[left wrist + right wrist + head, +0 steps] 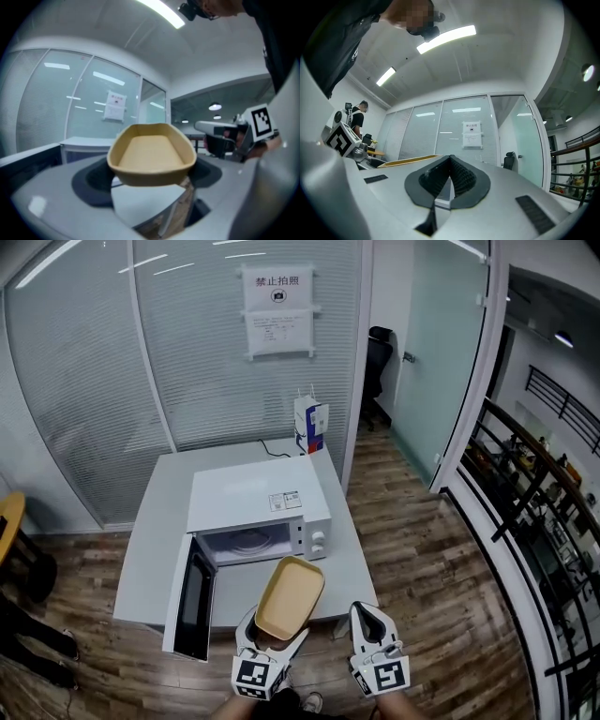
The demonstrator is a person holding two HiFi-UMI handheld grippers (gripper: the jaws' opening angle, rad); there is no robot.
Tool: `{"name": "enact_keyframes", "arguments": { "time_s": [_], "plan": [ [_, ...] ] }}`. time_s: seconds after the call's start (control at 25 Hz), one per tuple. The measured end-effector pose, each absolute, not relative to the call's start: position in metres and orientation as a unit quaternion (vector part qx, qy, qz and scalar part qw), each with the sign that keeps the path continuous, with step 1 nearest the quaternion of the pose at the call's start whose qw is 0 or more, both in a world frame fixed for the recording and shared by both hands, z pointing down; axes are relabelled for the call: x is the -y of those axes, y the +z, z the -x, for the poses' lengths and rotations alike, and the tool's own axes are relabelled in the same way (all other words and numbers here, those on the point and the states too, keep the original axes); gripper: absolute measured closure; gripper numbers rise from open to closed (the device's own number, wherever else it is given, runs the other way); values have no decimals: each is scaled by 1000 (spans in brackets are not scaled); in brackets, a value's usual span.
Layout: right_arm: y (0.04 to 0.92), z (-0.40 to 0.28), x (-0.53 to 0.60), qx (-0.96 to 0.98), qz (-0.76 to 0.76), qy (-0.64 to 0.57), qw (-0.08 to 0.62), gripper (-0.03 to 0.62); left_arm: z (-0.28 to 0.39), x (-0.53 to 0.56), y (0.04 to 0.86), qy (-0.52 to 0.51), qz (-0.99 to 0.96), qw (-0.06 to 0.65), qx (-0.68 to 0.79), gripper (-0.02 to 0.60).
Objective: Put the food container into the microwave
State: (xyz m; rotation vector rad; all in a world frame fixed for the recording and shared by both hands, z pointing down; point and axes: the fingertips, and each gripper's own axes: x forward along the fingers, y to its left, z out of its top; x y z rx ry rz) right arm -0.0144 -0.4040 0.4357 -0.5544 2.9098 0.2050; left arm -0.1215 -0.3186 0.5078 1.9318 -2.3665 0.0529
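A tan oval food container (291, 596) is held up in front of the table's near edge, tilted, with my left gripper (277, 636) shut on its near rim. In the left gripper view the empty container (152, 157) fills the middle, above the jaws of my left gripper (150, 182). The white microwave (258, 507) stands on the table, its door (192, 601) swung open to the left and its cavity (248, 542) showing. My right gripper (363, 612) hovers beside the container, shut and empty; in its own view the right gripper (451, 160) shows its jaws meeting.
The grey table (155, 521) carries a blue-and-white carton (311, 426) at its back edge. Frosted glass walls stand behind, a black railing (525, 474) runs along the right, and a yellow round table (7, 517) is at the left edge. The floor is wood.
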Motion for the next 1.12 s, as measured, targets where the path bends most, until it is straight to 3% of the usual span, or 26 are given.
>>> {"name": "enact_keyframes", "arguments": {
  "time_s": [0.52, 1.12],
  "plan": [
    [440, 76, 416, -983, 154, 62, 84, 595, 171, 328, 535, 19, -606, 72, 792, 101],
    [481, 159, 432, -991, 121, 54, 28, 595, 250, 341, 575, 23, -569, 116, 814, 101]
  ]
}}
